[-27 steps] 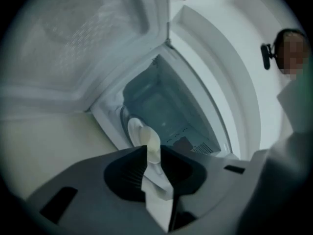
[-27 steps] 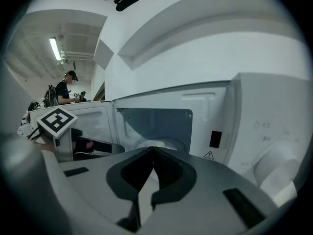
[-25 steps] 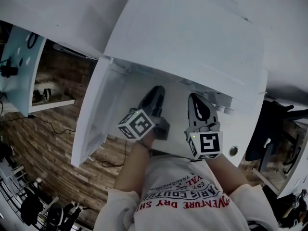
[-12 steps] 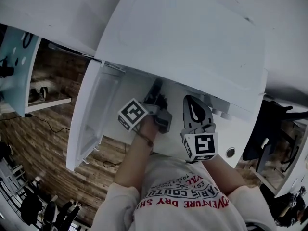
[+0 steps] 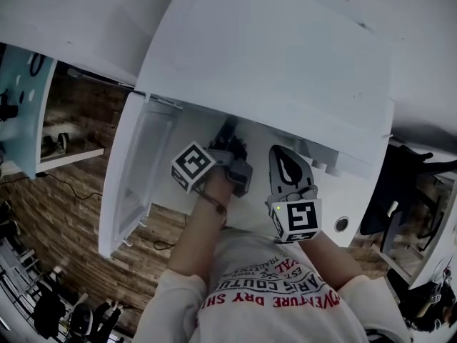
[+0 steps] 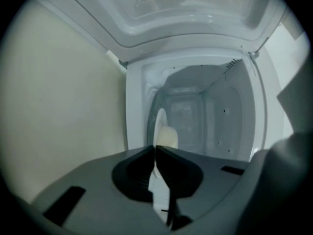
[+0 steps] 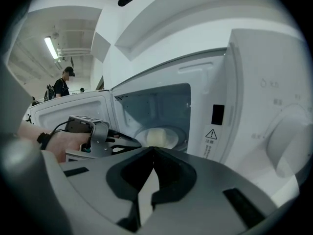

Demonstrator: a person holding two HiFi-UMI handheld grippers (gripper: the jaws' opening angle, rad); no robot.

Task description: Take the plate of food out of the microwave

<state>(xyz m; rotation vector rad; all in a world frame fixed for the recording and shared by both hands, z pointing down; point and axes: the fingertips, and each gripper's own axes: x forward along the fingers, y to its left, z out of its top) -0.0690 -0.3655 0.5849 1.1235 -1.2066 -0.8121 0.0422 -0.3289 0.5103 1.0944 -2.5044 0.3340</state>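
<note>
The white microwave [image 5: 285, 56] stands with its door [image 5: 132, 170] swung open to the left. Inside, a white plate [image 7: 179, 133] carries a pale mound of food [image 7: 157, 137]; the left gripper view shows the plate [image 6: 159, 121] edge-on with the food [image 6: 169, 137] beside it. My left gripper [image 5: 230, 133] reaches into the cavity, jaws shut, tips just short of the plate's near rim and in line with it. In the right gripper view the left gripper [image 7: 138, 143] points at the plate. My right gripper [image 5: 284, 152] hovers outside the opening, jaws shut and empty.
The control panel with a round dial [image 7: 293, 141] lies right of the cavity. The cavity walls [image 6: 225, 116] close in around the left gripper. A person [image 7: 63, 84] stands far off in the room behind the door. Wooden floor [image 5: 78, 199] shows below.
My left gripper has pushed forward from in front of the opening into the cavity, towards the plate. The right gripper has barely shifted.
</note>
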